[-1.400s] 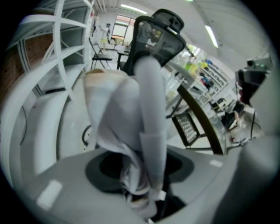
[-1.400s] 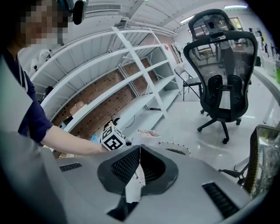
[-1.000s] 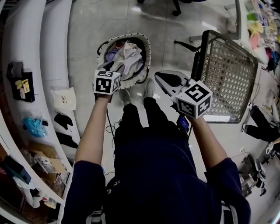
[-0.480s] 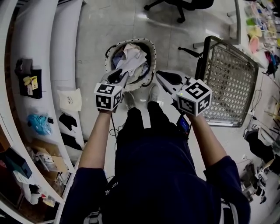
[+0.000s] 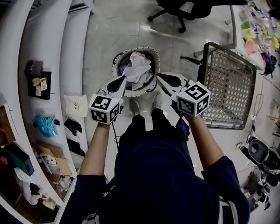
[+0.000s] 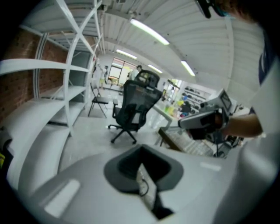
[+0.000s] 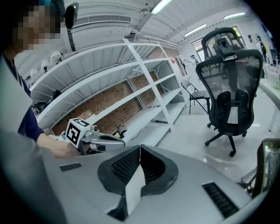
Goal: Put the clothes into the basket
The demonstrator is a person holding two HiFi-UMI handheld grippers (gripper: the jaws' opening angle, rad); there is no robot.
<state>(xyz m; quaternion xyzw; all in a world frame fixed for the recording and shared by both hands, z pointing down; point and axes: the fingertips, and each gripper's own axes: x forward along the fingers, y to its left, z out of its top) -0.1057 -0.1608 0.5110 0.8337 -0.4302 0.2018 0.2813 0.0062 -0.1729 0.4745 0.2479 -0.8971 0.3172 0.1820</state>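
The left claw (image 5: 117, 83) has its jaws together, just closed, with nothing between them. Just ahead of and below both claw tips, the basket (image 5: 115, 65) holds the heaped clothes (image 5: 136, 69). The right claw (image 5: 168, 80) is closed and empty.

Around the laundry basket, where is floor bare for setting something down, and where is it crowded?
Bare floor lies between the basket and the office chair, and left of the basket up to the white shelving. Crowded: clothes heap the basket, and the wire cart closes the right side.
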